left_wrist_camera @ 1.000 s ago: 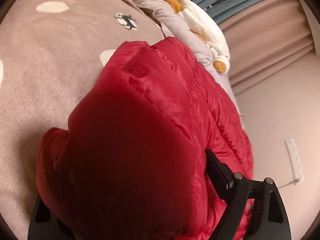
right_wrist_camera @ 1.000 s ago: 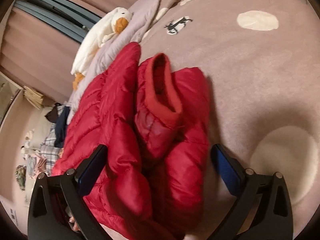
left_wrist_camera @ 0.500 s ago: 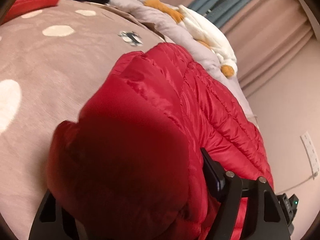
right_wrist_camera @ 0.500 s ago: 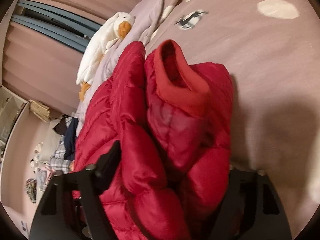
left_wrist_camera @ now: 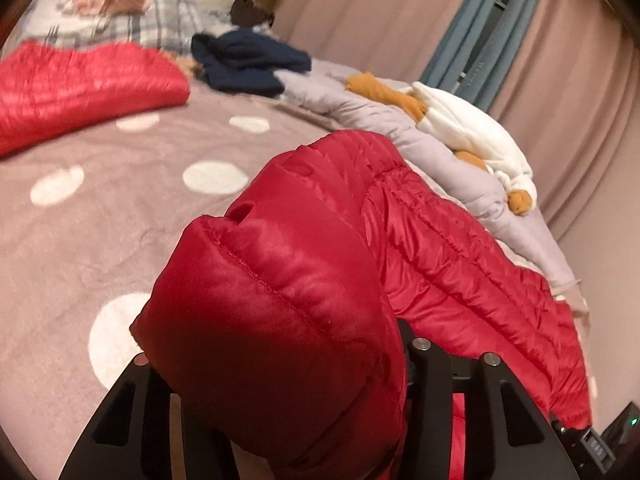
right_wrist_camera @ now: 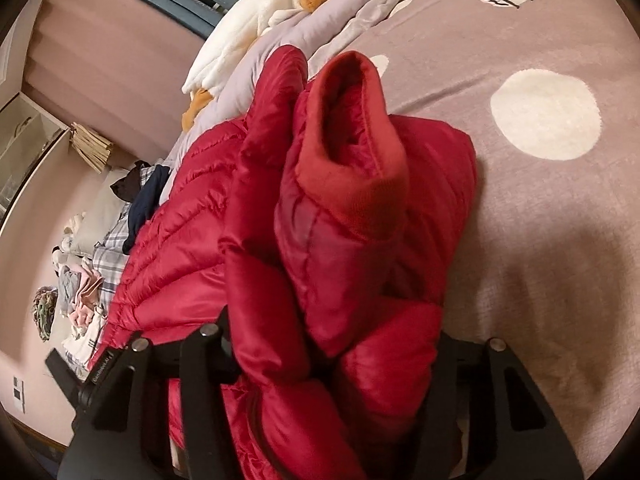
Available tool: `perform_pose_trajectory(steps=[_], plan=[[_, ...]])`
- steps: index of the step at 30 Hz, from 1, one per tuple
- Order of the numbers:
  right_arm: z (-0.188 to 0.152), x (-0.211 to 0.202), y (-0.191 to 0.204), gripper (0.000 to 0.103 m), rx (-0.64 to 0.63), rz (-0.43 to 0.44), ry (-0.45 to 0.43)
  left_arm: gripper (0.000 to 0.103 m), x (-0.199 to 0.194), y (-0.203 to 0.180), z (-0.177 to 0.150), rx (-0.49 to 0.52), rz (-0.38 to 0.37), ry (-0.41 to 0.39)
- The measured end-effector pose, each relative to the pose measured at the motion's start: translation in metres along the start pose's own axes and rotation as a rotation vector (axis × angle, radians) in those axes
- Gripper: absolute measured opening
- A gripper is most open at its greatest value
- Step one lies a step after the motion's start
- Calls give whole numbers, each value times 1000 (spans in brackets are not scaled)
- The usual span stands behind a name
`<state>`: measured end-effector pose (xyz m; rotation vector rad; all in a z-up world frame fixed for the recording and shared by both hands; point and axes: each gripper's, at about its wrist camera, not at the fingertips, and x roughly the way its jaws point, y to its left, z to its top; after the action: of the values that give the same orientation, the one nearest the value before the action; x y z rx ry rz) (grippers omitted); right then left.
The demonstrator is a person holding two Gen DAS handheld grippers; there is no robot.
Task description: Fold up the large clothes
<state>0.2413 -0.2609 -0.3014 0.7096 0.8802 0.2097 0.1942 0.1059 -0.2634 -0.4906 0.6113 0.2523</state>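
A red puffer jacket (left_wrist_camera: 440, 240) lies bunched on the pink dotted bedcover (left_wrist_camera: 100, 240). In the left wrist view a puffy fold of it fills the space between my left gripper's (left_wrist_camera: 272, 344) fingers and hides the pads. The jaws are closing and the fabric bulges out between them. In the right wrist view the jacket (right_wrist_camera: 264, 216) is folded lengthwise, with its ribbed collar (right_wrist_camera: 360, 184) standing up. My right gripper (right_wrist_camera: 332, 340) also has its jaws closing, and both fingers press into a thick fold at the near end.
A second red garment (left_wrist_camera: 80, 84) lies folded at the far left, beside a navy one (left_wrist_camera: 248, 64) and a pile of mixed clothes (left_wrist_camera: 132, 12). A white plush duck (left_wrist_camera: 472, 132) rests on a grey quilt (left_wrist_camera: 380, 112) along the curtain side (left_wrist_camera: 580, 80).
Both pairs of jaws have narrowed onto the jacket. The left view has tilted up, so the far end of the bed now shows. The right gripper has pushed closer into the folded jacket.
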Motion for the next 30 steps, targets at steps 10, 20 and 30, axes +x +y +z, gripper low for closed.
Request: perform_pose_trajectory(steps=[10,20,30], plan=[[0,0,-1,44,-21,-12,-26,40,-59,-42,16,41,-289,-82],[17,-43,-7,56,-25,-135,-122,40,-74,-107,-10,153,-569,46],[26,-101,-23,68,-98,-375,-217,40,-80,-141,-28,222,-634,93]])
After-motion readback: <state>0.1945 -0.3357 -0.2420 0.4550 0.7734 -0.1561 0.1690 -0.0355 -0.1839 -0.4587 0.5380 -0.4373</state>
